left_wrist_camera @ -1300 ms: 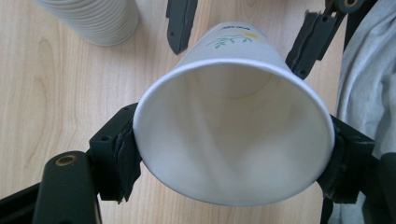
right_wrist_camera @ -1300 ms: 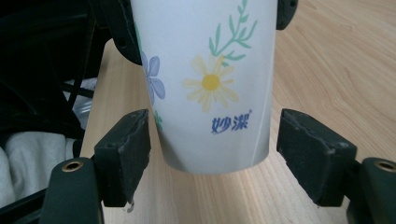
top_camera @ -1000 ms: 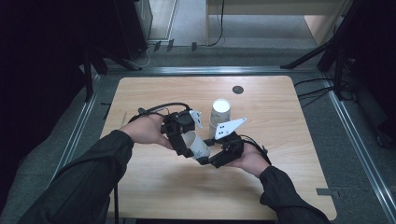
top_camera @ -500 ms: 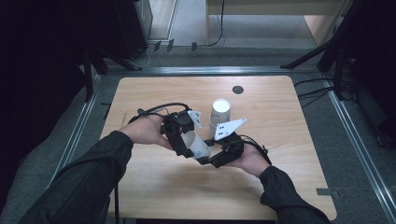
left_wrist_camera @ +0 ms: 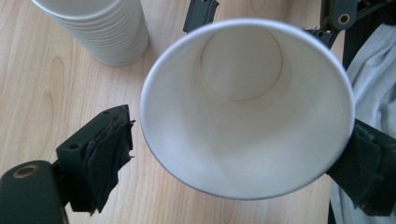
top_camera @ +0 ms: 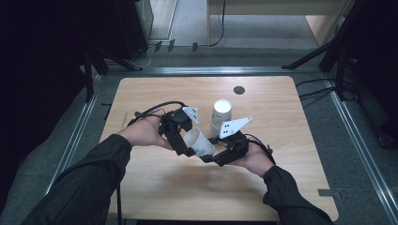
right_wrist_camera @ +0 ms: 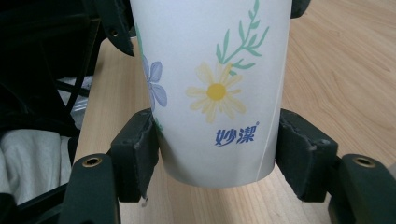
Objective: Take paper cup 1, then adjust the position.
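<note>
- Right gripper (right_wrist_camera: 215, 154): jaws closed on the base end of the paper cup (right_wrist_camera: 212, 84), pads pressed against both sides of its flower-printed wall; cup seen held off the table (top_camera: 281, 122) in the high view.
- Left gripper (left_wrist_camera: 233, 168): jaws have just been opening; the cup's rim sits between them, left pad clearly apart from it, right pad just beside or touching the rim, contact not resolvable. Read as released.
- Paper cup (top_camera: 199, 142) lies tilted between the two grippers, mouth toward the left gripper (top_camera: 180, 140), base toward the right gripper (top_camera: 220, 157).
- Stack of paper cups (top_camera: 220, 112) stands upright on the table just behind the grippers; also seen at upper left in the left gripper view (left_wrist_camera: 93, 28).
- Progress, judged: one cup separated from the stack and handed from left to right; handover essentially done.
- Left, judged: left gripper to be drawn clear, cup to be set down or placed by the right.
</note>
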{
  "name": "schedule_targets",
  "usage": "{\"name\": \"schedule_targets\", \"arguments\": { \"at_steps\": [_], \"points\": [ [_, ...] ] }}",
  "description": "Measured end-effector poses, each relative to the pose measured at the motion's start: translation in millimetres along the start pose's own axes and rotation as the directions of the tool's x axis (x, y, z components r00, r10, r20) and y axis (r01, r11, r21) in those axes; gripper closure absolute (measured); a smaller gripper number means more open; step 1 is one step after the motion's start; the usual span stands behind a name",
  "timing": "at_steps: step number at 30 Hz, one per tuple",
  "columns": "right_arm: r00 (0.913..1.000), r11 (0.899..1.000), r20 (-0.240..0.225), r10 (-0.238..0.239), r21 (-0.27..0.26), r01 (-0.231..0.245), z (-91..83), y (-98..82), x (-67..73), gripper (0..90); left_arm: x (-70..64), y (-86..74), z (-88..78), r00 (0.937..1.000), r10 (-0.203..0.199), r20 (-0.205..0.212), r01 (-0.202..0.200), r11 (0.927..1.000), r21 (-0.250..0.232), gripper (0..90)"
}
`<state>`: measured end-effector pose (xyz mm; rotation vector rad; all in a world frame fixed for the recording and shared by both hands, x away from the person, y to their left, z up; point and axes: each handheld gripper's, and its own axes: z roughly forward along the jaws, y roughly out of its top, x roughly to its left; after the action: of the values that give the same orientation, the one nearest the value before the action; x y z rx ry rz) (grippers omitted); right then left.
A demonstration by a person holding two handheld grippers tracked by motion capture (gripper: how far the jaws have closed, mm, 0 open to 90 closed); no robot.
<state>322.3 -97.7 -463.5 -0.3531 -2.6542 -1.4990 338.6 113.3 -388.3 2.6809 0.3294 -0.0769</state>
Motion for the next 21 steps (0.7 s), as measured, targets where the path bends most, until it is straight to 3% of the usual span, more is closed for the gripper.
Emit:
{"name": "schedule_targets", "arguments": {
  "at_steps": [6,14,16,18,19,20,21],
  "points": [
    [1.0,1.0,0.002,-0.003,-0.012,0.003,-5.1,-0.2,-1.2,35.0,3.0,-8.4,-0.7,0.9997,-0.024,0.002,0.024,0.9978,-0.062,1.9],
    [0.9999,1.0,0.014,0.001,-0.025,0.0,-13.7,-0.8,-3.2,35.0,4.7,-22.1,-0.9,0.9977,-0.068,0.008,0.068,0.984,-0.165,1.9],
    [0.9998,1.0,0.018,-0.002,-0.027,0.003,-16.5,-1.0,-3.3,35.0,4.4,-25.6,-0.6,0.9975,-0.07,0.006,0.07,0.9782,-0.196,1.9],
    [0.9998,1.0,0.019,0.001,-0.03,-0.001,-18.6,-1.1,-3.6,35.0,5.7,-31.0,0.7,0.9955,-0.092,0.02,0.094,0.9663,-0.239,1.9],
    [0.9998,0.999,0.021,0.0,-0.033,0.001,-19.4,-1.3,-4.0,35.0,5.7,-31.0,0.7,0.9955,-0.092,0.02,0.094,0.9663,-0.239,1.9],
    [0.9997,0.999,0.023,0.004,-0.034,-0.003,-20.3,-1.4,-3.9,35.0,6.0,-34.8,2.0,0.9938,-0.107,0.03,0.111,0.9565,-0.27,1.9],
    [0.9997,0.999,0.022,0.01,-0.033,-0.009,-21.3,-1.6,-3.6,35.0,6.0,-34.8,2.0,0.9938,-0.107,0.03,0.111,0.9565,-0.27,1.9]
  ]
}}
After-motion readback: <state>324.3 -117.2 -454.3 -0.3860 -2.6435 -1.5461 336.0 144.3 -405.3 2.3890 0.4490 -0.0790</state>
